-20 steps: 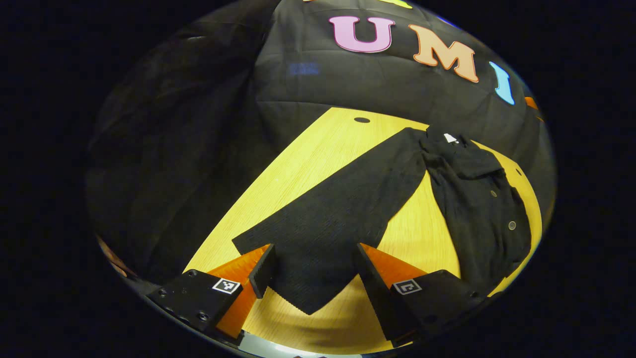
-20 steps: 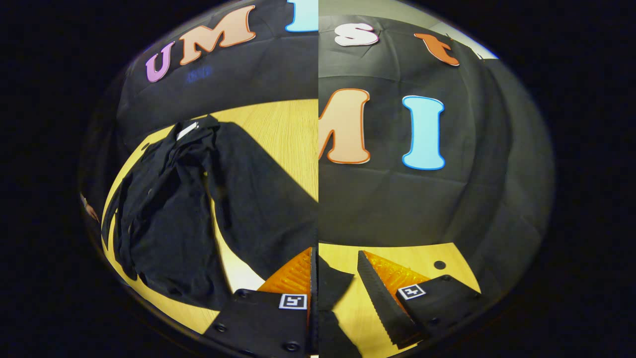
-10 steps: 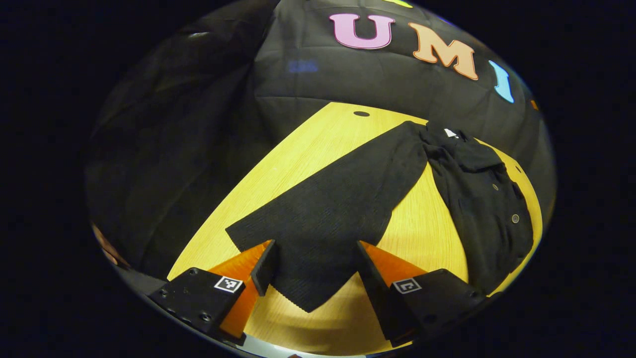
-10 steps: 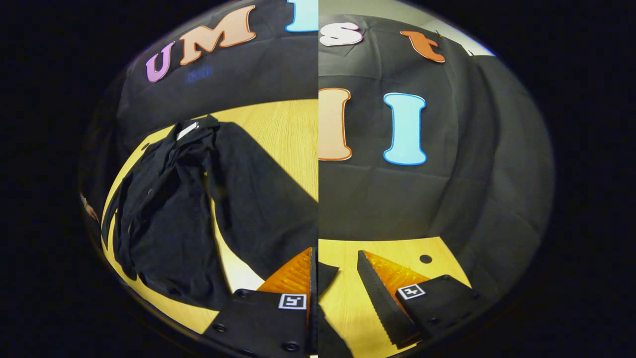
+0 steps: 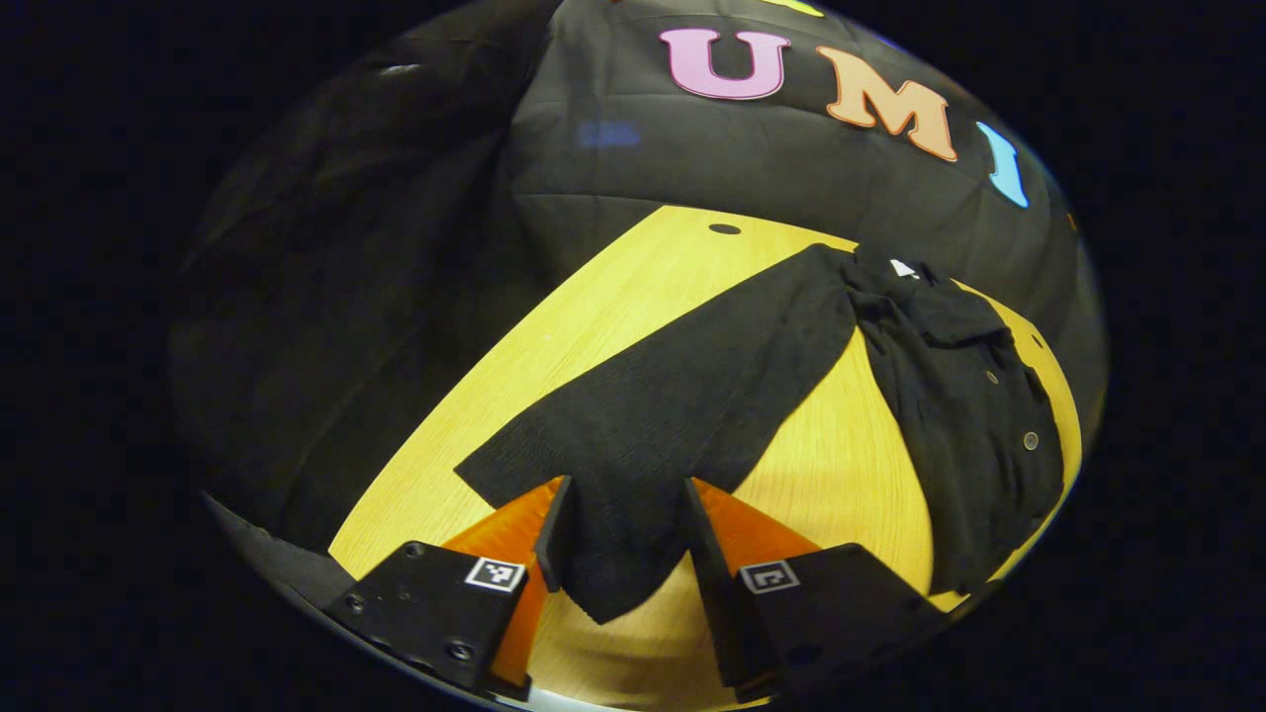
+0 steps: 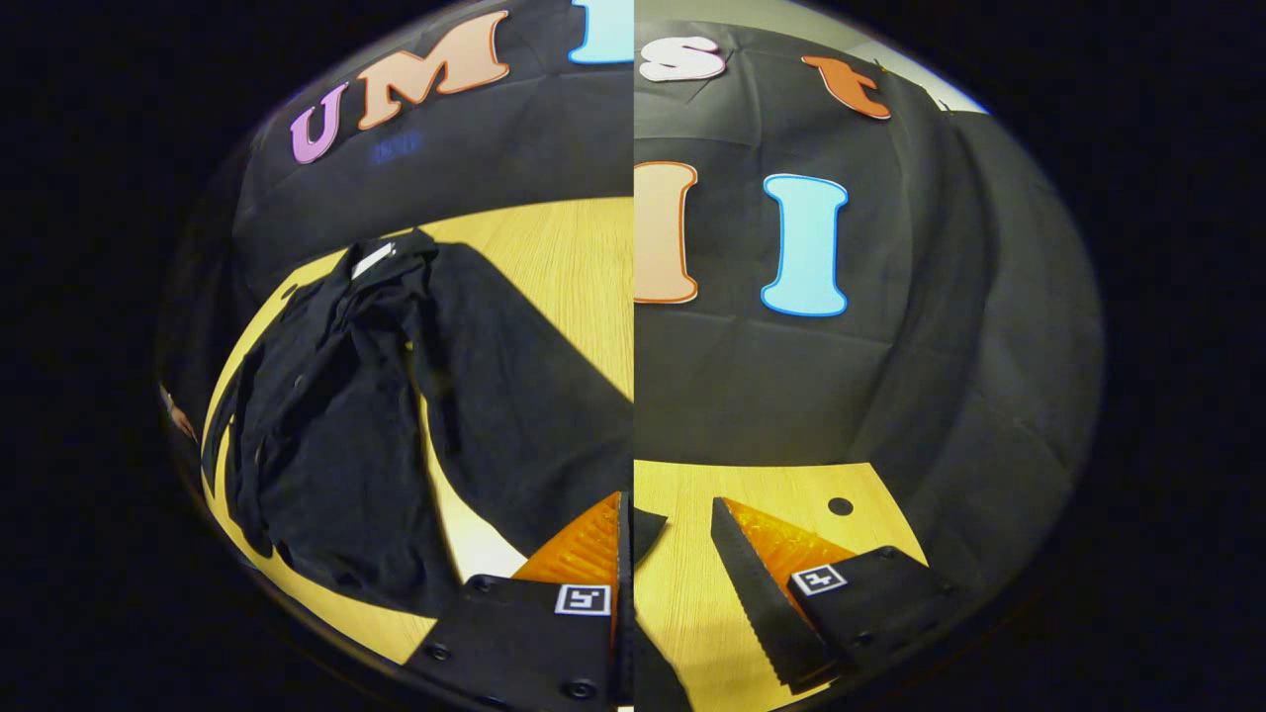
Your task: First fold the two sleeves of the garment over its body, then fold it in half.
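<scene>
A black button-up garment (image 5: 959,396) lies crumpled on the yellow wooden table (image 5: 593,307), its collar toward the far edge. One long sleeve (image 5: 692,396) stretches flat toward me. My left gripper (image 5: 623,494) stands open over the cuff end, the cloth filling the gap between its fingers. In the right gripper view the garment (image 6: 326,445) lies to the left, with the other sleeve (image 6: 514,396) running down toward my right gripper (image 6: 668,502). That gripper is open, and a small corner of the cuff (image 6: 648,524) shows between its fingers.
The booth's black cloth wall rises just behind the table's far edge. A small round hole (image 5: 724,228) sits in the tabletop near the far corner, and another hole (image 6: 840,506) lies just right of my right gripper. The table's near edge runs under both grippers.
My left gripper's jaws have narrowed around the sleeve end. In the right gripper view, less of the cuff shows between the fingers than before, and the wall has shifted left.
</scene>
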The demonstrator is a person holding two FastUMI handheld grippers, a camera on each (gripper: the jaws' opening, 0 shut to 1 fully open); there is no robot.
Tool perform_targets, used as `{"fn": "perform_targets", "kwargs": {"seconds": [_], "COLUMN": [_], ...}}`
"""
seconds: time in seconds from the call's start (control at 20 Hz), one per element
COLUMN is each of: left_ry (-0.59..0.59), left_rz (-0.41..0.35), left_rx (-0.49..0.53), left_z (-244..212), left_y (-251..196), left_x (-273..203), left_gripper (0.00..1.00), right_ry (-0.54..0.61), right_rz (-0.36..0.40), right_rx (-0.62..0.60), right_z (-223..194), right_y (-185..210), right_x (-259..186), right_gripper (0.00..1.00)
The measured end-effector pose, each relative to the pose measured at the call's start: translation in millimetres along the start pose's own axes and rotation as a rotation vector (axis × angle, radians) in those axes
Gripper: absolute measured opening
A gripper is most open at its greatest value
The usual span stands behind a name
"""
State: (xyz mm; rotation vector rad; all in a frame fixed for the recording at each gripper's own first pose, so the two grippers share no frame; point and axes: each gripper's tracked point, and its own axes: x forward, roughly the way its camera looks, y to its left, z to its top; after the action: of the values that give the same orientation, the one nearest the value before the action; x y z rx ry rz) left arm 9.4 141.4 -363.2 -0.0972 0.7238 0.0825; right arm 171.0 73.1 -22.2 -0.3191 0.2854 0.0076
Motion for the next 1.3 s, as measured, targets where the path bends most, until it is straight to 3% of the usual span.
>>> {"fn": "perform_targets", "kwargs": {"seconds": [0.2,0.25,0.55,0.75,1.0,1.3], "left_ry": [-0.003,-0.005,-0.009,0.001,0.051,0.075], "left_rz": [-0.010,-0.011,-0.031,-0.025,-0.018,-0.078], "left_rx": [0.004,0.003,0.006,0.017,0.073,-0.034], "left_z": [1,1,2,2,1,12], "left_y": [-8,-10,-17,-19,-23,-49], "left_x": [2,0,0,1,-1,-7], "left_gripper": [0.48,0.38,0.09,0.01,0.00,0.00], "right_ry": [0.039,0.051,0.086,0.088,0.100,0.103], "right_rz": [-0.002,0.011,0.041,0.053,0.056,0.038], "right_rx": [-0.031,-0.027,-0.041,-0.043,0.029,0.126], "right_z": [-21,-25,-48,-53,-71,-86], "right_y": [0,3,11,12,6,-14], "right_x": [-1,-1,-1,-5,-8,-12], "right_gripper": [0.52,0.51,0.52,0.52,0.52,0.52]}}
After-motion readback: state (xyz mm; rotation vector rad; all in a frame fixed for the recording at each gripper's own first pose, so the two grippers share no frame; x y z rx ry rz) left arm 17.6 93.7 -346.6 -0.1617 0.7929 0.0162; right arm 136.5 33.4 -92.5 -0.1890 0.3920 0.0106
